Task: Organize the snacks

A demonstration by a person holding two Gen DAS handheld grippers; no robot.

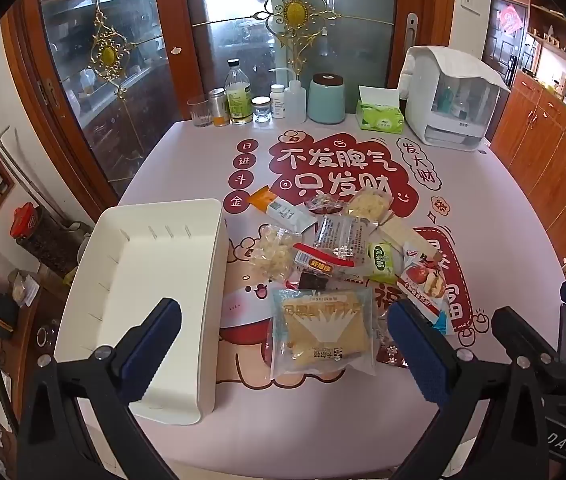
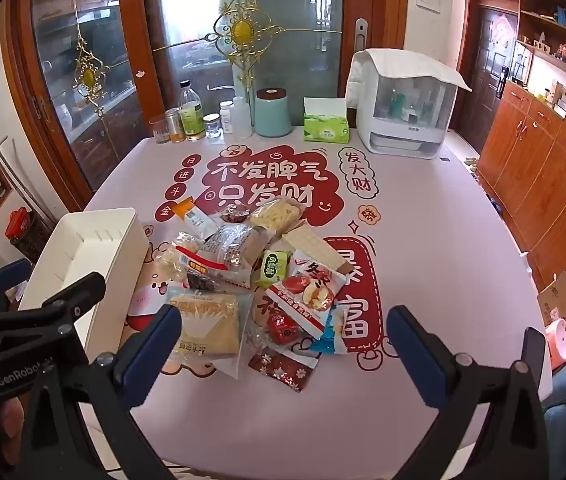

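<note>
A pile of snack packets (image 1: pixel 335 256) lies mid-table, right of an empty white bin (image 1: pixel 143 300). The nearest packet is a clear bag of yellow cake (image 1: pixel 323 328). My left gripper (image 1: pixel 283 332) is open and empty, held above the near table, its fingers either side of the cake bag. In the right wrist view the pile (image 2: pixel 251 272), the cake bag (image 2: pixel 207 324) and the bin (image 2: pixel 83 268) show again. My right gripper (image 2: pixel 283 336) is open and empty above the near end of the pile. A red apple-print bag (image 2: pixel 311 292) and a dark red packet (image 2: pixel 283 366) lie between its fingers.
Along the table's far edge stand bottles and jars (image 1: pixel 239 100), a teal canister (image 1: pixel 326 98), a green tissue box (image 1: pixel 379 114) and a white appliance (image 1: pixel 451 100). Wooden cabinets (image 2: pixel 543 152) stand to the right. A glass door (image 1: pixel 243 40) is behind the table.
</note>
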